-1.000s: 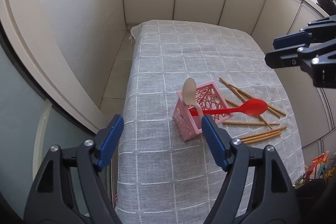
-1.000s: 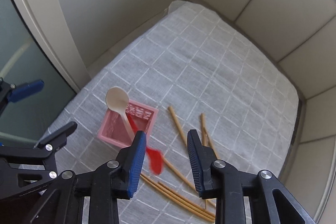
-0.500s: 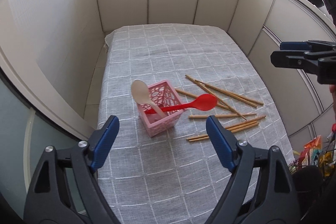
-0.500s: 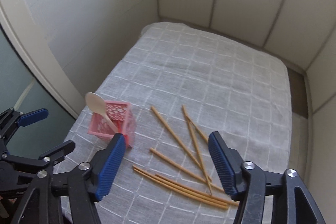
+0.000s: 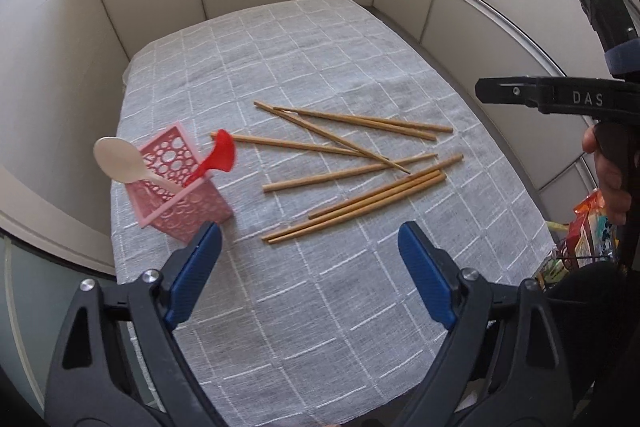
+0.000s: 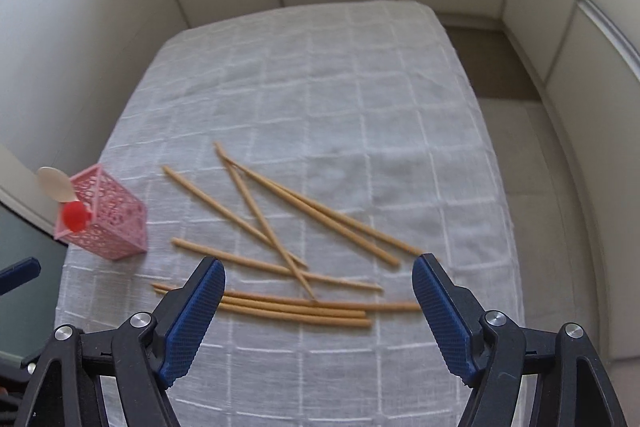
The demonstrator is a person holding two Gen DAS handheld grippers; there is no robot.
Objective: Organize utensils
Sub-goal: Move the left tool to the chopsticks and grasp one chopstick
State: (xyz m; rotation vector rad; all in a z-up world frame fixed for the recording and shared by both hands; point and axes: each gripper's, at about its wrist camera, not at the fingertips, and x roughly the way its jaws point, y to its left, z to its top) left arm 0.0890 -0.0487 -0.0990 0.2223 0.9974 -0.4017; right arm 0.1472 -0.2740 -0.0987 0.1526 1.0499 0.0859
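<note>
both sets of fingers spread, nothing between them; right gripper (image 6: 319,311) just opened wide, left gripper (image 5: 309,273) too. chopsticks (image 5: 352,163) lie scattered on the desk (image 5: 320,327), likely next pick. red spoon (image 5: 218,159) and white spoon (image 5: 120,163) already stand in pink holder (image 5: 180,195).

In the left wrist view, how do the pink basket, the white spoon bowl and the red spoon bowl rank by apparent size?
1. pink basket
2. white spoon bowl
3. red spoon bowl, seen partly edge-on and blurred, so its place is unsure.
</note>
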